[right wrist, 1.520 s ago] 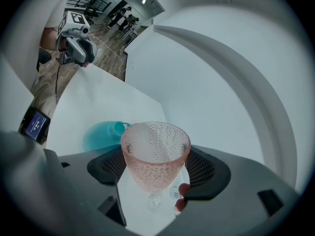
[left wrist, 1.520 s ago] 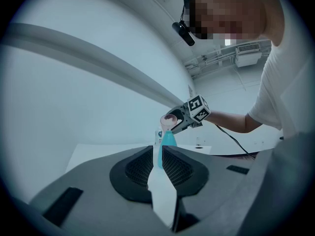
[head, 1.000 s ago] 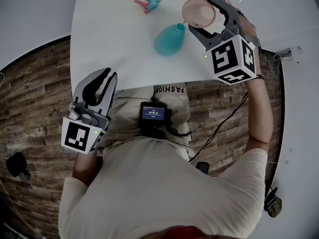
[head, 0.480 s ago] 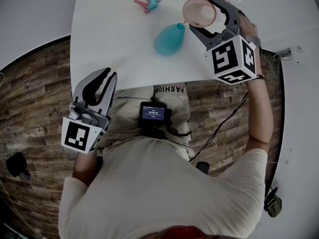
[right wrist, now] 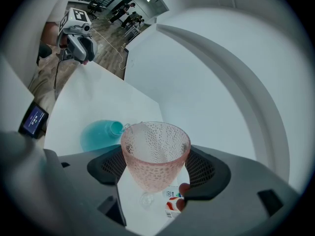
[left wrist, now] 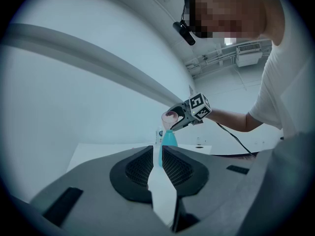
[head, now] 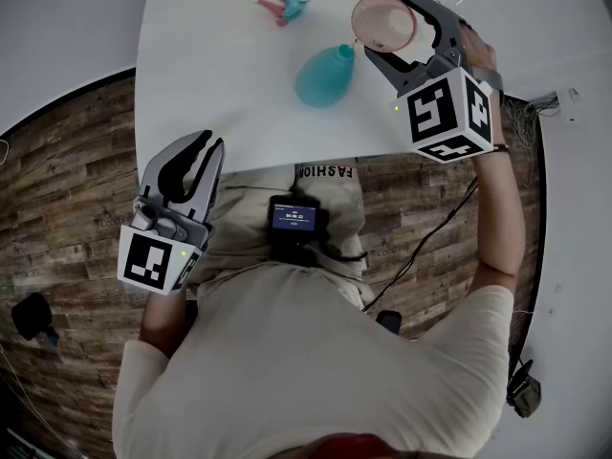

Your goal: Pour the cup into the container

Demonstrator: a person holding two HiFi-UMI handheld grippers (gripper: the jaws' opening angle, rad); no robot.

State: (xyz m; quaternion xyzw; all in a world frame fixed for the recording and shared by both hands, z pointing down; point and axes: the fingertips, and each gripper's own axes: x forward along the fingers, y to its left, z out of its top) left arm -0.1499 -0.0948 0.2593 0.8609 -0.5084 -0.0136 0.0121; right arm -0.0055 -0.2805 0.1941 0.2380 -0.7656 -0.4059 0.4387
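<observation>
Head view. Right gripper [head: 389, 29] is up over the far side of the white table [head: 220, 84], jaws set round a pink cup [head: 381, 19]. The cup's open mouth faces the camera. It sits just beside the narrow end of the teal container [head: 323, 76], which stands on the table. A small pink and teal item [head: 283, 6] lies farther back, well apart. Left gripper [head: 208, 144] hangs low off the table's near edge, over the wooden floor [head: 57, 189].

Left gripper view. The left gripper [left wrist: 158, 151] has its jaws drawn to a narrow slit with nothing in it. Far off, the cup [left wrist: 169, 118] shows tipped in the right gripper [left wrist: 183, 118], directly above the container [left wrist: 170, 137].

Right gripper view. The right gripper [right wrist: 156, 166] is clamped on the cup [right wrist: 155, 154], one pad on each side of the bowl. The cup is a stemmed glass, pale pink and see-through, with a pebbled surface. Its rim leans toward the neck of the container [right wrist: 101, 134]. A faint clear arc shows at the rim nearest that neck. It may be liquid, but I cannot be sure. A small labelled bottle [right wrist: 172, 200] shows below the stem.
</observation>
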